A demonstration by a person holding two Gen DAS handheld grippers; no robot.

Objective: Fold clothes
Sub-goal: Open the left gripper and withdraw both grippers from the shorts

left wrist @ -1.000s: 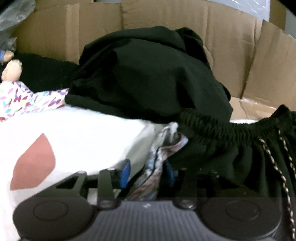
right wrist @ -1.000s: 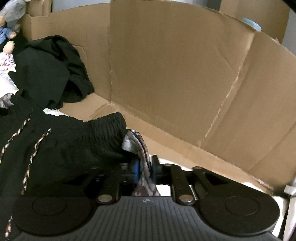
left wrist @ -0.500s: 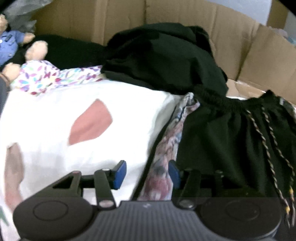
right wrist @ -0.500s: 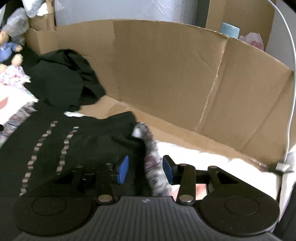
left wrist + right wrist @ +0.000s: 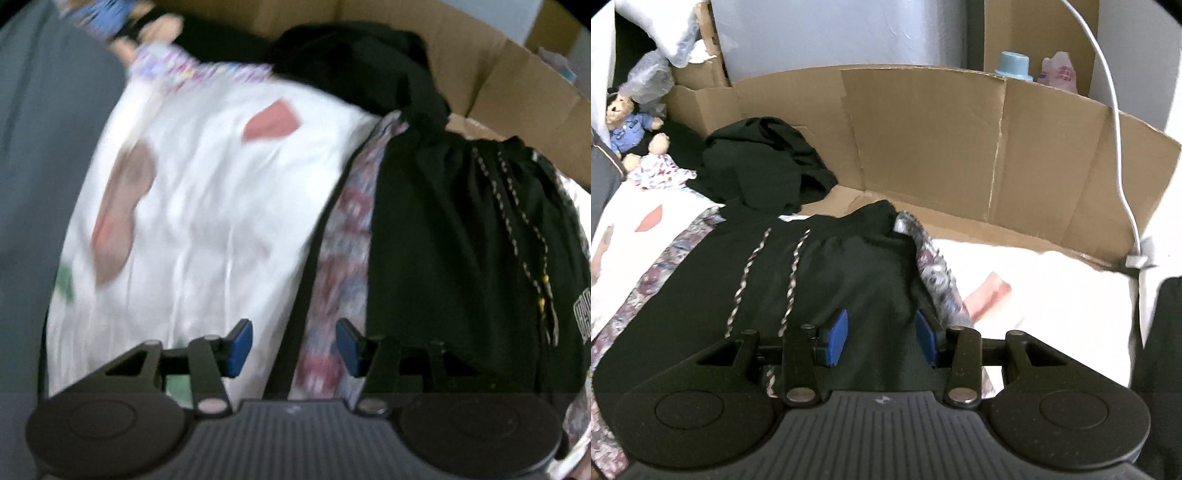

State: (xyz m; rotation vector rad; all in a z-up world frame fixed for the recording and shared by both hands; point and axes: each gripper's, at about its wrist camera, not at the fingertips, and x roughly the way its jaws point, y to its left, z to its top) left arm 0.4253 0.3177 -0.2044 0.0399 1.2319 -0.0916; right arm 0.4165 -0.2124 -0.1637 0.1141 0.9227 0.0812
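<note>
Black drawstring shorts [image 5: 812, 280] lie flat on a patterned cloth [image 5: 665, 273], which rests on a white sheet [image 5: 207, 221]. In the left wrist view the shorts [image 5: 461, 251] lie right of the patterned cloth's edge [image 5: 343, 236]. My left gripper [image 5: 293, 345] is open above that edge, holding nothing. My right gripper [image 5: 881, 336] is open over the shorts' right side, holding nothing. The braided drawstrings [image 5: 792, 280] lie down the shorts' front.
A heap of black clothing [image 5: 764, 162] lies beyond the shorts. A cardboard wall [image 5: 960, 140] rings the far side. A teddy bear [image 5: 628, 125] and a butterfly-print cloth [image 5: 661, 171] sit far left. A white cable [image 5: 1115, 122] hangs at right.
Both grippers have opened, let go of the patterned cloth's corners, and pulled back and up. The shorts and cloth now lie flat on the sheet.
</note>
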